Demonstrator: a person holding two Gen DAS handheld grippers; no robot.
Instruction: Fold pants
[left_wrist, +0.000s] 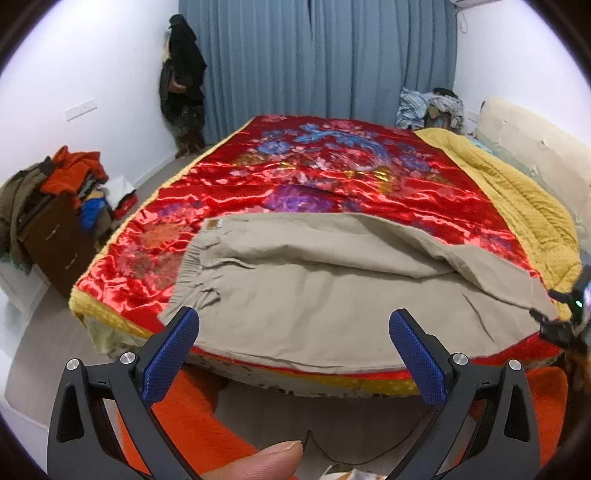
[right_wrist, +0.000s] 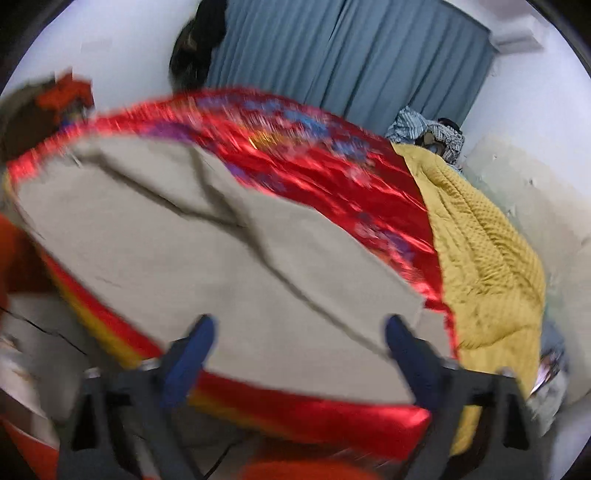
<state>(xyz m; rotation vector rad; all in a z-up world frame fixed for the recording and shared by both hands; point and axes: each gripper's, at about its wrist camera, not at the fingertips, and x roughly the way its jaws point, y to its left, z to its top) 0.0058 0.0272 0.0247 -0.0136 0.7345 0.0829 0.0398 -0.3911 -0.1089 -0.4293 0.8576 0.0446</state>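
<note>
Left wrist view: the beige pants (left_wrist: 314, 291) lie spread across the near part of a bed covered by a red floral satin quilt (left_wrist: 325, 170), waistband toward the left, legs running right. One leg is folded over the other, leaving a raised crease along the middle. The near edge of the pants lies along the near edge of the bed. The left gripper (left_wrist: 294, 330) hovers at that near edge with its jaws wide apart and nothing between its blue pads (left_wrist: 171, 354). A thumb tip (left_wrist: 266, 459) shows at the bottom of the frame. The right gripper (left_wrist: 565, 325) appears at the far right, beside the leg end of the pants.

Right wrist view, heavily blurred: the right gripper (right_wrist: 299, 336) is over the leg end of the pants (right_wrist: 207, 266), jaws apart, with cloth seen between the pads; contact cannot be confirmed. A yellow blanket (right_wrist: 487, 258) lies along the right side of the bed. Grey-blue curtains (left_wrist: 317, 59) hang behind.
</note>
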